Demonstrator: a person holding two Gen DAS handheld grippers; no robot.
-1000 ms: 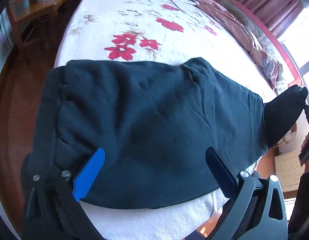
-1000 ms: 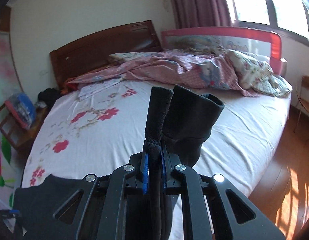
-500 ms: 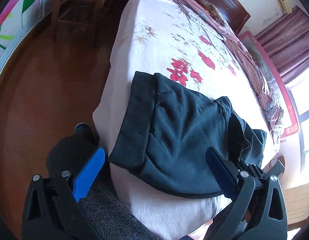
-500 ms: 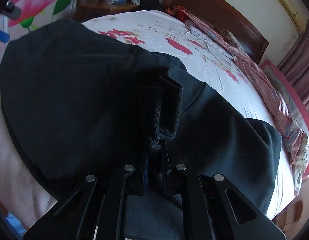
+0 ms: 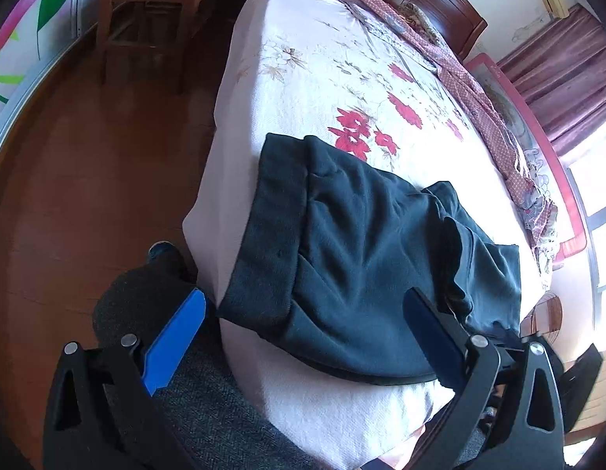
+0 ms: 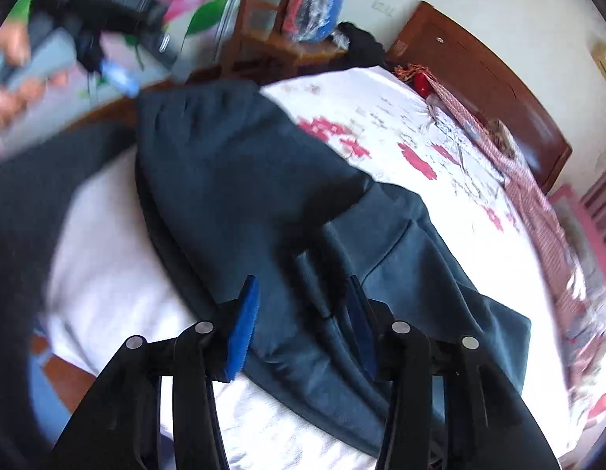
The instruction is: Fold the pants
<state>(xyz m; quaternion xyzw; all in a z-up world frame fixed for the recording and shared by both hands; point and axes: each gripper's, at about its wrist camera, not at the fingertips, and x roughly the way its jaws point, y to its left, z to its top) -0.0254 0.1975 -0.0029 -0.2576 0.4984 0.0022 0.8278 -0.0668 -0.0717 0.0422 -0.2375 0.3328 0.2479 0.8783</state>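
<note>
Dark navy pants [image 5: 365,250] lie folded over on the near corner of the bed, waistband toward the left edge; they also show in the right wrist view [image 6: 271,211]. The leg cuffs [image 6: 322,274] rest on top of the upper part. My left gripper [image 5: 303,325] is open and empty, held above and in front of the bed corner. My right gripper [image 6: 303,305] is open just over the cuffs, with one cuff edge lying loose between its jaws. That view is blurred by motion.
The bed [image 5: 342,58] has a white sheet with red flowers and a pink quilt [image 5: 498,125] along its far side. A wooden chair [image 5: 154,8] stands on the wood floor at the left. The person's leg [image 5: 146,297] is against the bed corner.
My right gripper carried the leg ends over onto the upper pants, then opened and let them go. My left gripper pulled back and up from the pants, still open.
</note>
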